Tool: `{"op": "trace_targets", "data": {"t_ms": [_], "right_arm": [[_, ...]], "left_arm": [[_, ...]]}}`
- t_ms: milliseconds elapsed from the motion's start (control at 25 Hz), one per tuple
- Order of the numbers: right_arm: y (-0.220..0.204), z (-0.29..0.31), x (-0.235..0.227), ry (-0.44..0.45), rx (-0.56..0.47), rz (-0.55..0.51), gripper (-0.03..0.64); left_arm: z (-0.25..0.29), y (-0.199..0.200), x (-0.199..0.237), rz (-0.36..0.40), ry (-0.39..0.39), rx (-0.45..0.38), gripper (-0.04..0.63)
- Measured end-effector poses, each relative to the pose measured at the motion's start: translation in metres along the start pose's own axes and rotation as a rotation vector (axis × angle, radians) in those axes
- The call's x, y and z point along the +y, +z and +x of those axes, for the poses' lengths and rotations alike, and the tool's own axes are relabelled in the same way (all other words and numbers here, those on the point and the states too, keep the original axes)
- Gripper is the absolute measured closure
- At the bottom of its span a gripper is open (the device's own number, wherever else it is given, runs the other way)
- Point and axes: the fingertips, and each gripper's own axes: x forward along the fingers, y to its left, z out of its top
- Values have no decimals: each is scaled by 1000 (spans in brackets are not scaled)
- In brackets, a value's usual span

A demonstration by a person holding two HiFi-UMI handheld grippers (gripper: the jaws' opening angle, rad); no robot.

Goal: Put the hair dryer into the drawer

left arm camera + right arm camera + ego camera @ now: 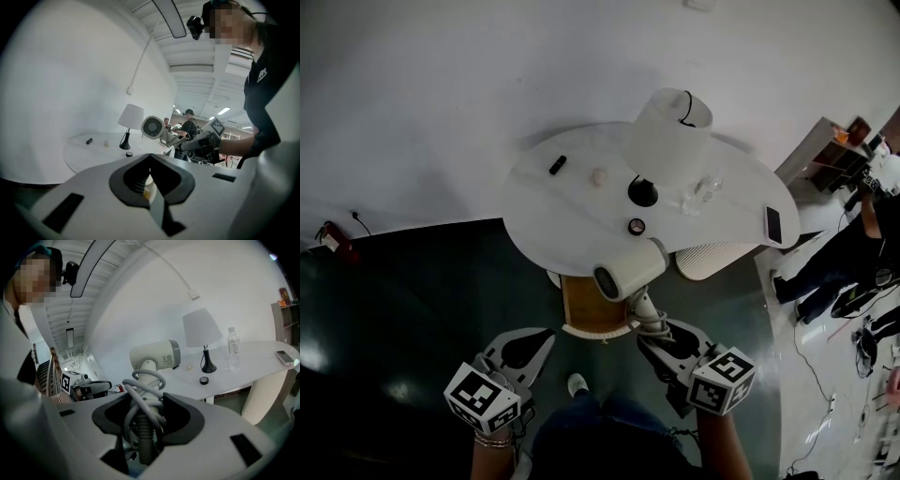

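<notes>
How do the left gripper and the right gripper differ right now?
The right gripper is clamped on the white hair dryer's cord-wrapped handle; the left gripper holds nothing. The right's jaws stand apart around that handle; the left's tips meet. Both point toward the open wooden drawer.

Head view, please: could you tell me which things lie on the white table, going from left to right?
small black object → pale ball → lamp base → clear bottle → phone
</notes>
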Motion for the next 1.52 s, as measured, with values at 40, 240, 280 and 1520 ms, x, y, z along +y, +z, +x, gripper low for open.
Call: {"op": "trace_targets", "data": {"t_ms": [40, 240, 280, 1520], "right_arm": [[-1, 1, 1, -6, 2, 3, 407], [-4, 7, 0, -26, 15, 9, 407], [-4, 8, 0, -28, 18, 9, 407], [-80, 46, -37, 240, 585, -190, 407]], "left_arm": [[-1, -1, 2, -2, -2, 0, 580], [-4, -7, 9, -14, -9, 3, 580], [-5, -8, 11, -18, -7, 2, 580], [48, -55, 37, -128, 127, 141, 580]]}}
